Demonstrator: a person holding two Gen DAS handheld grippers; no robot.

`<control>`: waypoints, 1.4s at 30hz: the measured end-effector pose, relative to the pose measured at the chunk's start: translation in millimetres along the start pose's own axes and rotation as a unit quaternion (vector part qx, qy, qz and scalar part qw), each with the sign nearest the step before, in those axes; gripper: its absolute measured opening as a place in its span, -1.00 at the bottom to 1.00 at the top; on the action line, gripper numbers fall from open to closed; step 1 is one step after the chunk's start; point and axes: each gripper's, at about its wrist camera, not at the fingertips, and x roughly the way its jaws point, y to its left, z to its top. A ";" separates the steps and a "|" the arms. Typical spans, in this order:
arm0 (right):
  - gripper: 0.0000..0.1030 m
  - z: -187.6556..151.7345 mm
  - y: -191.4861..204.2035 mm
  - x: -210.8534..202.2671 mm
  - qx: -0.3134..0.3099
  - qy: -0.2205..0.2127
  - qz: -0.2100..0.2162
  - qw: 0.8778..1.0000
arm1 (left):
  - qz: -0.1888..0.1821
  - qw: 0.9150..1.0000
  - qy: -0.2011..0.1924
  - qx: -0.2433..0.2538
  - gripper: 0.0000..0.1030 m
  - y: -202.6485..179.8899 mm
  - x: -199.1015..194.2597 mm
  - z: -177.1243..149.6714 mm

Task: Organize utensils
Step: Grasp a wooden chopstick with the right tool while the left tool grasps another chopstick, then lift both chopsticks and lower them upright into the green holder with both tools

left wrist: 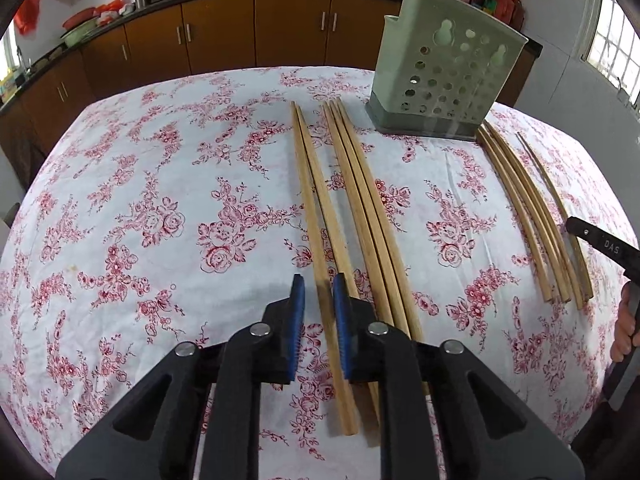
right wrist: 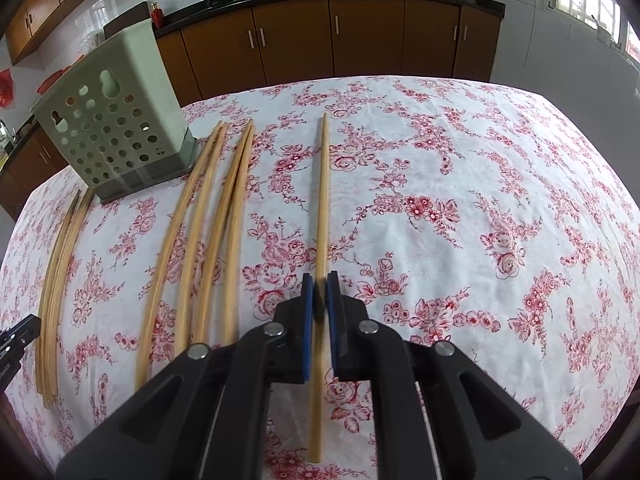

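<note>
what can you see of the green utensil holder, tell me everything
The green utensil holder is a pale green plastic caddy whose front is pierced with round holes and two gourd-shaped hanging slots, seated in a darker grey-green base tray. It stands upright on the floral tablecloth at the table's far side. No utensils show above its rim. Chopsticks lie on the cloth on both sides of it, and neither gripper touches it.

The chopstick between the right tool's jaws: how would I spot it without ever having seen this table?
Find the green holder on the floral tablecloth. To its right lie four chopsticks close together. The one you want is the lone chopstick farther right, lying apart and straight, with the right gripper closing around it.
</note>
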 end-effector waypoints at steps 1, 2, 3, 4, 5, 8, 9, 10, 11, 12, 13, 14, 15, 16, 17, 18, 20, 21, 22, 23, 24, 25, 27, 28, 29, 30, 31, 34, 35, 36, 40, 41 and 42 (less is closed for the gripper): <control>-0.81 0.4 3.3 0.7 -0.004 0.000 -0.002 1.000 | 0.006 1.000 -0.001 0.001 -0.83 -0.1 1.6 1.6; -0.83 1.6 5.5 1.5 -0.010 -0.001 -0.003 1.000 | 0.010 1.000 -0.001 0.000 -0.84 -0.3 4.3 4.4; -0.83 3.0 6.5 2.2 -0.013 -0.001 -0.004 1.000 | 0.013 1.000 -0.001 -0.001 -0.85 1.5 5.0 6.1; -0.85 6.1 6.8 4.0 -0.015 -0.001 -0.001 1.000 | 0.022 1.000 -0.003 -0.003 -0.86 4.4 9.0 11.5; -0.85 9.4 6.5 5.9 -0.015 -0.002 0.001 1.000 | 0.027 1.000 -0.004 -0.006 -0.86 7.9 11.6 15.8; -0.85 21.0 2.0 14.0 -0.013 -0.007 -0.003 1.000 | 0.039 0.999 -0.008 -0.020 -0.86 22.4 22.3 32.5; -0.85 26.5 -0.2 17.7 -0.011 -0.010 -0.006 1.000 | 0.041 0.999 -0.011 -0.026 -0.86 28.3 26.3 38.8; -0.85 31.4 -1.8 20.8 -0.010 -0.012 -0.011 1.000 | 0.043 0.999 -0.012 -0.029 -0.86 32.6 28.4 42.3; -0.85 35.0 -3.3 23.3 -0.009 -0.014 -0.016 1.000 | 0.045 0.998 -0.014 -0.030 -0.86 36.8 31.4 46.8; -0.85 38.6 -5.6 25.9 -0.008 -0.015 -0.019 1.000 | 0.044 0.998 -0.018 -0.028 -0.86 41.4 34.6 51.0; -0.85 43.0 -8.1 28.8 -0.007 -0.016 -0.022 1.000 | 0.043 0.999 -0.020 -0.027 -0.86 43.3 35.4 52.0; -0.85 45.6 -9.5 30.6 -0.006 -0.017 -0.022 1.000 | 0.040 0.999 -0.021 -0.025 -0.86 46.0 36.9 53.4; -0.85 47.5 -11.4 31.9 -0.006 -0.018 -0.021 1.000 | 0.034 0.999 -0.021 -0.027 -0.86 48.8 37.1 53.7; -0.85 48.7 -12.9 32.5 -0.007 -0.017 -0.020 1.000 | 0.030 0.999 -0.021 -0.029 -0.86 51.0 35.9 53.3; -0.84 48.0 -13.5 32.2 -0.006 -0.017 -0.020 1.000 | 0.028 0.999 -0.022 -0.031 -0.85 53.0 34.5 52.1; -0.83 46.8 -14.5 31.2 -0.006 -0.017 -0.019 1.000 | 0.025 0.999 -0.025 -0.033 -0.85 54.5 32.6 49.0; -0.81 42.1 -14.7 28.1 -0.008 -0.019 -0.016 1.000 | 0.019 0.999 -0.030 -0.033 -0.85 54.6 29.3 43.2; -0.81 38.7 -14.6 25.8 -0.009 -0.020 -0.014 1.000 | 0.017 0.999 -0.032 -0.033 -0.85 54.8 27.3 40.2; -0.81 36.0 -14.6 23.7 -0.009 -0.019 -0.012 1.000 | 0.014 0.999 -0.033 -0.031 -0.85 54.7 25.1 36.8; -0.81 32.9 -14.3 22.0 -0.008 -0.019 -0.010 1.000 | 0.013 0.999 -0.034 -0.030 -0.84 54.8 24.2 34.7; -0.81 30.2 -14.6 20.0 -0.008 -0.018 -0.007 1.000 | 0.012 0.999 -0.034 -0.028 -0.84 54.8 22.5 32.4; -0.81 27.7 -14.5 18.5 -0.008 -0.018 -0.006 1.000 | 0.011 0.999 -0.034 -0.028 -0.84 54.8 21.4 30.8; -0.81 21.9 -14.9 14.6 -0.008 -0.017 -0.004 1.000 | 0.011 0.999 -0.035 -0.025 -0.84 54.7 18.8 27.0; -0.81 18.4 -15.0 12.3 -0.008 -0.018 -0.003 1.000 | 0.013 0.999 -0.035 -0.022 -0.84 53.0 18.9 26.6; -0.81 16.7 -14.9 11.1 -0.008 -0.017 -0.003 1.000 | 0.015 0.999 -0.036 -0.019 -0.84 52.4 18.2 24.8; -0.81 14.5 -15.1 9.8 -0.008 -0.018 -0.002 1.000 | 0.017 0.999 -0.038 -0.016 -0.84 50.8 16.9 22.4; -0.81 12.4 -14.6 8.3 -0.009 -0.018 -0.002 1.000 | 0.019 0.999 -0.039 -0.013 -0.84 50.3 15.3 19.9; -0.81 6.0 -14.7 4.0 -0.010 -0.020 -0.002 1.000 | 0.022 0.999 -0.040 -0.010 -0.84 47.4 11.2 13.8; -0.81 4.3 -14.5 2.9 -0.010 -0.021 -0.002 1.000 | 0.022 0.999 -0.040 -0.011 -0.84 47.4 10.4 12.8; -0.81 2.6 -14.4 1.7 -0.012 -0.023 -0.003 1.000 | 0.023 0.999 -0.040 -0.012 -0.84 47.3 9.4 11.4; -0.85 -0.3 -13.6 -0.6 -0.016 -0.023 -0.005 1.000 | 0.033 0.999 -0.040 -0.005 -0.85 45.3 5.0 5.8; -0.85 0.0 -14.9 -1.8 -0.012 -0.020 -0.003 1.000 | 0.037 0.999 -0.039 -0.002 -0.85 44.1 4.7 5.2; -0.85 0.1 -16.1 -3.7 -0.008 -0.021 0.000 1.000 | 0.041 0.998 -0.038 -0.001 -0.86 42.7 4.9 5.5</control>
